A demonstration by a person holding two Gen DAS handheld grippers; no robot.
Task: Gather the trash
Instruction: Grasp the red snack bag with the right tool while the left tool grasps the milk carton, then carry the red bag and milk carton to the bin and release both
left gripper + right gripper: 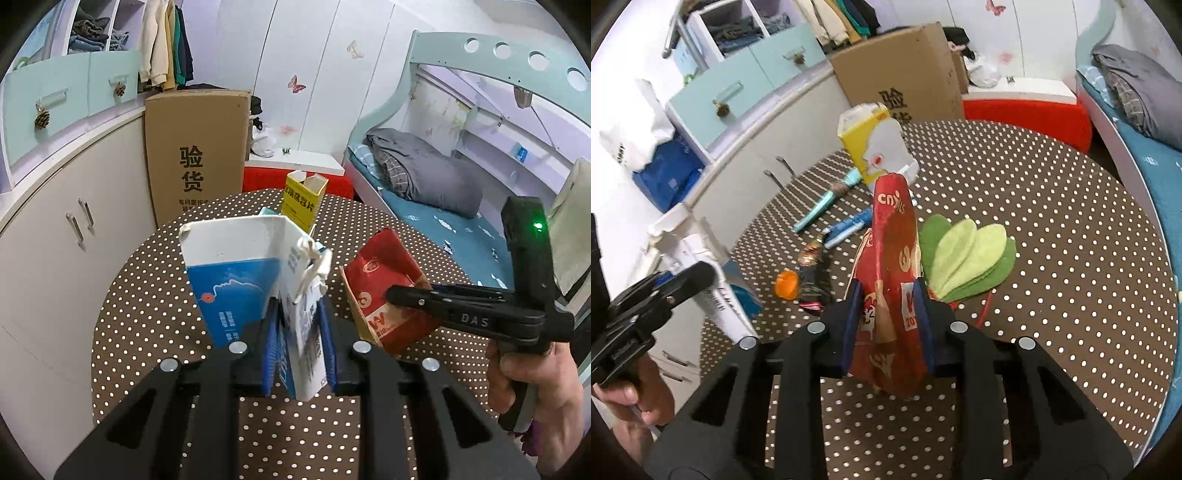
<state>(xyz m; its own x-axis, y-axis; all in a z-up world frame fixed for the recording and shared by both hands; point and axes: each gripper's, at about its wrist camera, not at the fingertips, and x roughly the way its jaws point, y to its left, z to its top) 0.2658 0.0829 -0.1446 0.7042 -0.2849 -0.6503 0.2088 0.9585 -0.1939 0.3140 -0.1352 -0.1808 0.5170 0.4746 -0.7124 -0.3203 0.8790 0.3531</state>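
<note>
1. Table fills both views: round, brown with white dots. Trash lies scattered on its far-left part, well apart from where I hold my grippers.
2. Bag, white and blue paper with a cord handle, is the biggest thing I carry. My left gripper has its jaws nearly closed, pinching one side wall. The bag hangs open-mouthed and tilted, so it could fold or slide out of that thin grip.
3. Carton, red and crushed, sits clamped between the narrow jaws of my right gripper, just beside the bag and lifted off the table. I judge it goes into the bag next; if I let go before it is over the mouth, it drops back on the table.
4. Yellow box stands upright at the far edge, not yet collected.
5. Green pads lie fanned out right behind the carton; a low swing could sweep them.
6. Pens, a dark wrapper and an orange cap remain loose; the cap could roll off if nudged.
</note>
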